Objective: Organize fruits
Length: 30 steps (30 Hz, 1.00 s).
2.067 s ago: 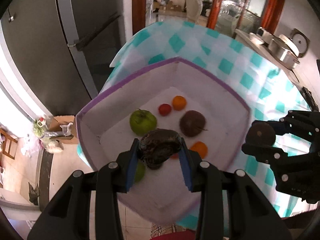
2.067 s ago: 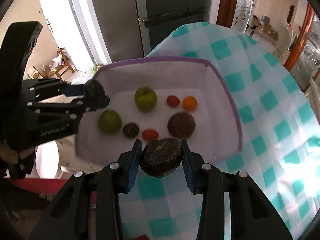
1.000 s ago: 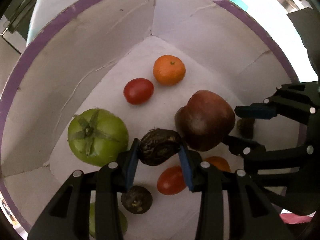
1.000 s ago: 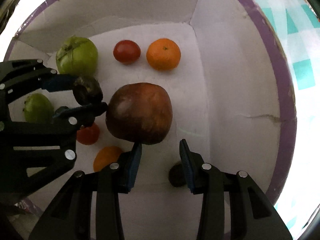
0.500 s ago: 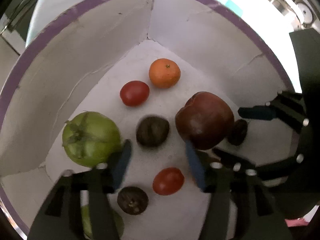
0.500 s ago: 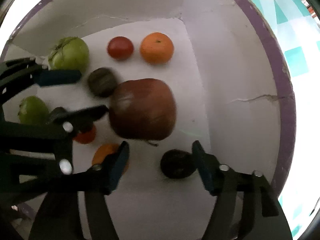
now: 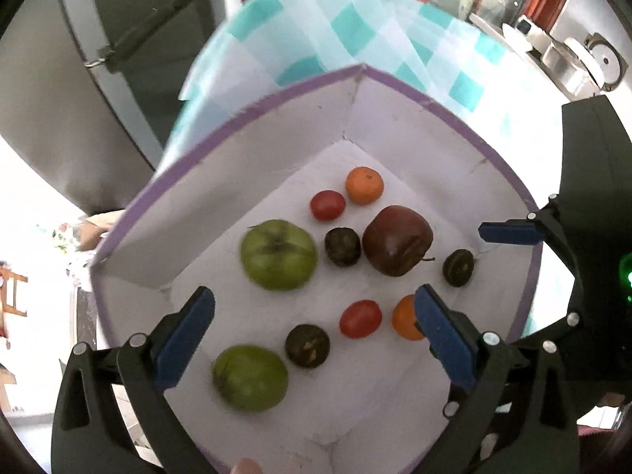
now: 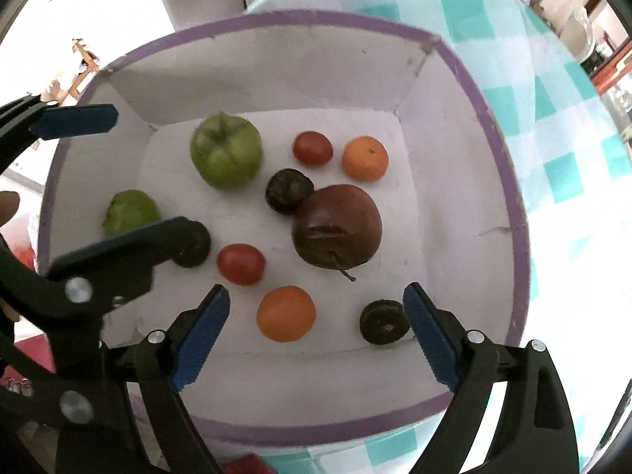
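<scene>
The purple-rimmed white box (image 8: 493, 150) on the checked desk (image 8: 572, 181) holds, left to right, two green fruits (image 8: 226, 151), small dark fruits (image 8: 288, 190), red tomatoes (image 8: 240, 264), oranges (image 8: 286, 313) and a dark red apple (image 8: 337, 226). Left gripper (image 7: 312, 331) and right gripper (image 8: 316, 320) hover above, pointing steeply down, jaws opening wide, gripping nothing.

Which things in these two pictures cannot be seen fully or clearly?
- Right wrist view: one small dark fruit is half hidden behind a finger of the left claw.
- Left wrist view: one orange fruit is partly covered by that claw's own blue pad.
- Left wrist view: the nearer green tomato is blurred.
- Both views: the box's near wall is covered by claw fingers.
</scene>
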{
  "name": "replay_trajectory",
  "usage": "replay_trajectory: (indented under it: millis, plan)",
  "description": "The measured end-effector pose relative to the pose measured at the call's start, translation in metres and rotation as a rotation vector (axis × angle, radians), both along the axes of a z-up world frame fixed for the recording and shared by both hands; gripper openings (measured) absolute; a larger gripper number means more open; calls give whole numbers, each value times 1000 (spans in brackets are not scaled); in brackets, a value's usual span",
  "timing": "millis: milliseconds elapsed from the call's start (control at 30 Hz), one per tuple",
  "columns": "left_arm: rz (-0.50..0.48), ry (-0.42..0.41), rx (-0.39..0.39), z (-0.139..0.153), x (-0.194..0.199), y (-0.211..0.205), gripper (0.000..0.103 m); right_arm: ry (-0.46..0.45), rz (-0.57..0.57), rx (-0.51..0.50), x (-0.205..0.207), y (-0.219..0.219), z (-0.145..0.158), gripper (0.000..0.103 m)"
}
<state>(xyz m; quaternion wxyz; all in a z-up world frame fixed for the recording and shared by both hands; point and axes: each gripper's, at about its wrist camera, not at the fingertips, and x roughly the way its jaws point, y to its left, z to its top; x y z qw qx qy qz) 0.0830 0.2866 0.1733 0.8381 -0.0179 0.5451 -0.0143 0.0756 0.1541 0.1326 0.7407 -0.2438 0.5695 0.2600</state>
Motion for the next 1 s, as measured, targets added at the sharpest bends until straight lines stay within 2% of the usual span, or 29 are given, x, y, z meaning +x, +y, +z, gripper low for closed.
replay_trajectory:
  millis: [67, 233, 400, 500, 567, 767, 1000]
  plan:
    - [17, -23, 26, 12, -12, 2, 101, -30, 0, 13, 8, 3, 13, 87]
    - [77, -121, 68, 40, -35, 9, 101, -107, -2, 65, -1, 11, 46, 87]
    - [208, -214, 153, 80, -56, 17, 101, -191, -6, 110, 8, 10, 56, 87]
    - [298, -245, 223, 99, -63, 19, 101, -232, -20, 143, 5, 12, 75, 87]
    - [348, -234, 250, 106, -65, 20, 101, -229, -30, 162, 2, 13, 83, 87]
    - [280, -163, 170, 96, -64, 13, 101, -213, -32, 147, -4, 10, 79, 87]
    - [267, -95, 135, 76, -62, 13, 101, -184, -56, 136, -3, 5, 70, 87]
